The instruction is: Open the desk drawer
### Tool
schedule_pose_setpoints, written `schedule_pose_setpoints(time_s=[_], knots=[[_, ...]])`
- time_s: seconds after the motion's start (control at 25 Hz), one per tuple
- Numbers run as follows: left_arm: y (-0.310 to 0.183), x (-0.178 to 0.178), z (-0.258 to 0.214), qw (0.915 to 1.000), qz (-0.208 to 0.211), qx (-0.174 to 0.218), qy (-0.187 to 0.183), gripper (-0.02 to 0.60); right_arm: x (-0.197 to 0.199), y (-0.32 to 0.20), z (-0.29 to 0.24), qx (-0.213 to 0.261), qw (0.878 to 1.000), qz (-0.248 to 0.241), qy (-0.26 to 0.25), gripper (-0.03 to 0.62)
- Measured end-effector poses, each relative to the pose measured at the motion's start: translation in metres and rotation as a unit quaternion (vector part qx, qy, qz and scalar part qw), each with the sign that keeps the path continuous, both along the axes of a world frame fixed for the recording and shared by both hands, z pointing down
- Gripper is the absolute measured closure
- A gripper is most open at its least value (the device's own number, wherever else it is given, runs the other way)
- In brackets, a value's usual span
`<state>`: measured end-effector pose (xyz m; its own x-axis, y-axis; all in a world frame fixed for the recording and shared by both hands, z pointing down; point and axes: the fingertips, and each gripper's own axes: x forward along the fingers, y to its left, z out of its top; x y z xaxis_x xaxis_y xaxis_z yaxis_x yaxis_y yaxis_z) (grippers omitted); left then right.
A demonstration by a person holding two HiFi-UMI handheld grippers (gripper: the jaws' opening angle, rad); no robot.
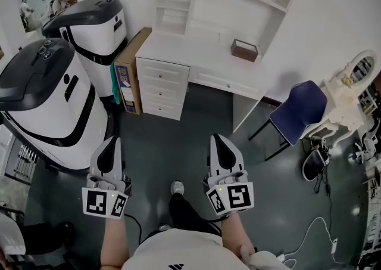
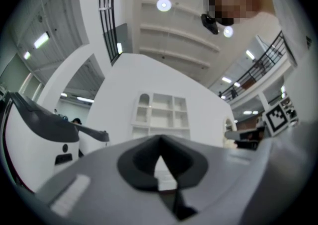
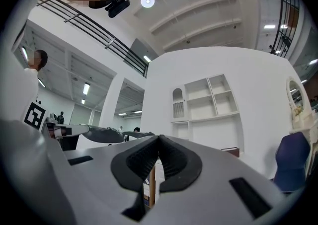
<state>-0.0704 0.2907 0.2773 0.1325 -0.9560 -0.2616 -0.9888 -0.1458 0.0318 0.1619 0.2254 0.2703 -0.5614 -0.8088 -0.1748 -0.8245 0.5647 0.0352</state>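
The white desk (image 1: 196, 48) stands ahead against the wall, with a shelf hutch above it. A stack of three drawers (image 1: 162, 89) fills its left side, and one wide shallow drawer (image 1: 228, 83) runs under the top; all are closed. My left gripper (image 1: 111, 140) and right gripper (image 1: 215, 137) hover side by side over the dark floor, well short of the desk. Both are shut with nothing between the pads. The left gripper view has the shut left gripper (image 2: 160, 139) pointing at the hutch (image 2: 161, 114). The right gripper (image 3: 159, 137) faces the same hutch (image 3: 203, 102).
Two large white-and-black machines (image 1: 50, 105) (image 1: 95, 24) stand at the left. A cardboard box (image 1: 130, 69) leans by the desk's left side, and a small brown box (image 1: 244, 49) sits on the desktop. A blue chair (image 1: 300, 108), a white vanity (image 1: 351, 90) and floor cables (image 1: 312, 230) are at the right.
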Motion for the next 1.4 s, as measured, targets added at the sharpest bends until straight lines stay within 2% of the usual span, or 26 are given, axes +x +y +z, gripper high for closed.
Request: schedule_pose_setpoints(time_s=[0.28, 0.72, 1.16, 1.4], knots=[[-0.082, -0.018, -0.016, 0.9997, -0.021, 0.008, -0.007, 0.578, -0.024, -0.092, -0.014, 0.009, 1.0, -0.025, -0.008, 0.592], [-0.208, -0.011, -0.028, 0.9994, -0.03, 0.012, -0.012, 0.578, -0.024, -0.222, -0.02, 0.006, 0.999, -0.046, -0.014, 0.592], [-0.27, 0.008, -0.017, 0.9995, -0.02, -0.008, -0.023, 0.578, -0.015, -0.283, -0.005, -0.012, 0.998, -0.053, -0.026, 0.592], [-0.296, 0.004, -0.02, 0.9994, -0.013, -0.011, -0.029, 0.579, -0.016, -0.304, -0.006, -0.013, 0.999, -0.043, -0.031, 0.592]])
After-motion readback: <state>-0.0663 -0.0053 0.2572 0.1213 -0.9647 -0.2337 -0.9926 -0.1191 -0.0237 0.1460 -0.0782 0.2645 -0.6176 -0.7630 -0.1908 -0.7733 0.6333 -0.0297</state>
